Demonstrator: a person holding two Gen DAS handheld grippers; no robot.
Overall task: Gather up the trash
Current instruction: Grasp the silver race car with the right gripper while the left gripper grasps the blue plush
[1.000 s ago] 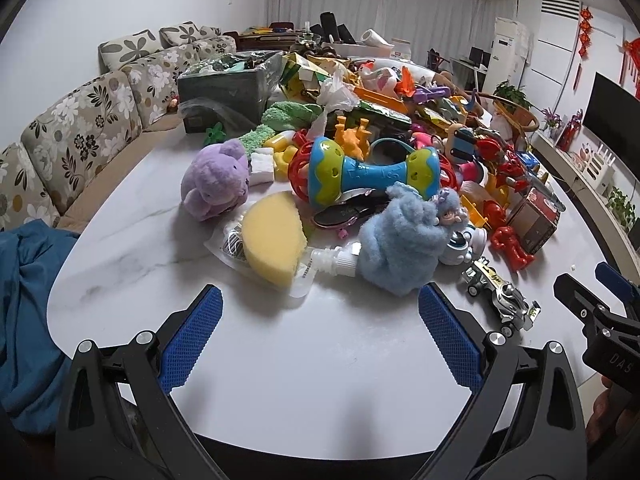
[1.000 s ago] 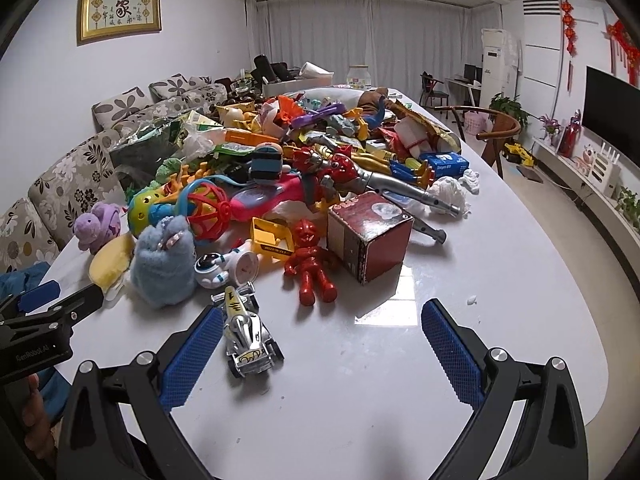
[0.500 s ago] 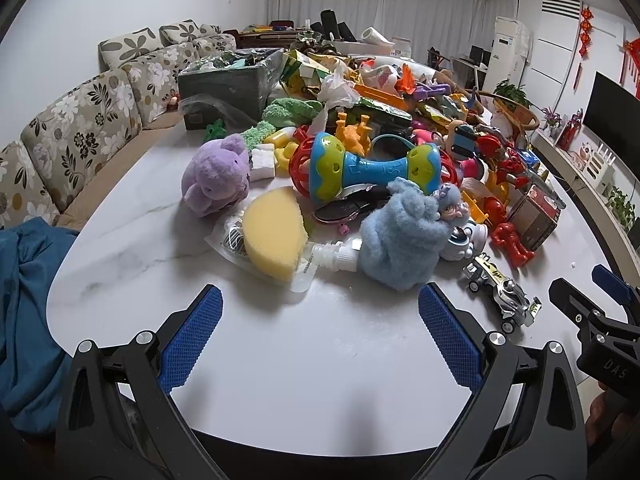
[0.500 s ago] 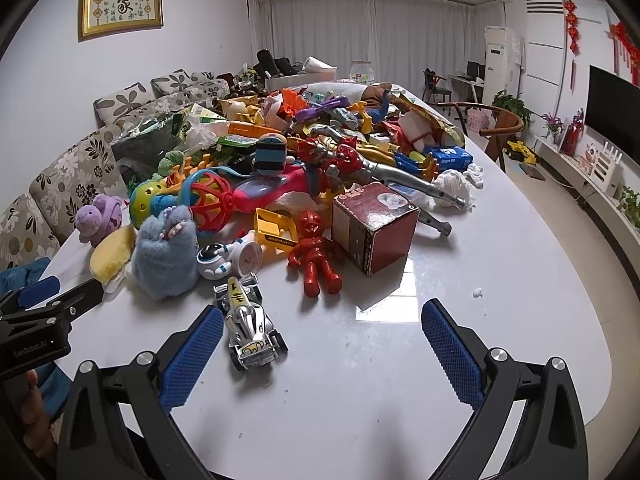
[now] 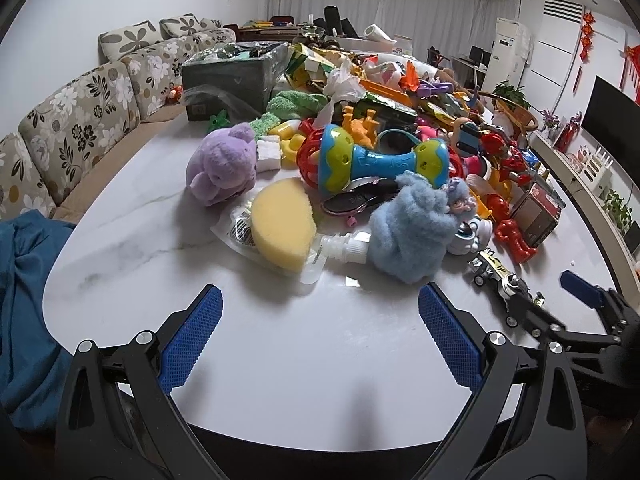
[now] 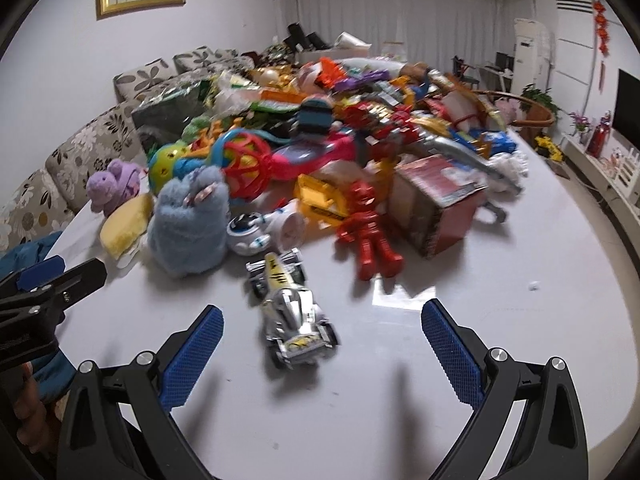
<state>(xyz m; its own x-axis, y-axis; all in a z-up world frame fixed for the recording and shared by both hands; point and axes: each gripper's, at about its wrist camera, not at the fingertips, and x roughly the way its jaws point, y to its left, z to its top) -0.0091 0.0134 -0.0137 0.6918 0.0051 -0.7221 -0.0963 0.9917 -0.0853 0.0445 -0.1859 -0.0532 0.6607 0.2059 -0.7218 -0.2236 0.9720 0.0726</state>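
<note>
2 claws, left claw (image 5: 320, 344) and right claw (image 6: 322, 354), hover wide open and empty over the worktop (image 5: 304, 368) in the approach step; the likely trash, a flattened spout pouch (image 5: 320, 258) under the yellow sponge (image 5: 282, 226), lies ahead of the left claw, calling for a forward reach.

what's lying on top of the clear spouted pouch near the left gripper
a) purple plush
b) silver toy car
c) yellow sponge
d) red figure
c: the yellow sponge rests on the clear pouch, whose white spout points at the blue plush; the left gripper hangs open, short of it.
</note>
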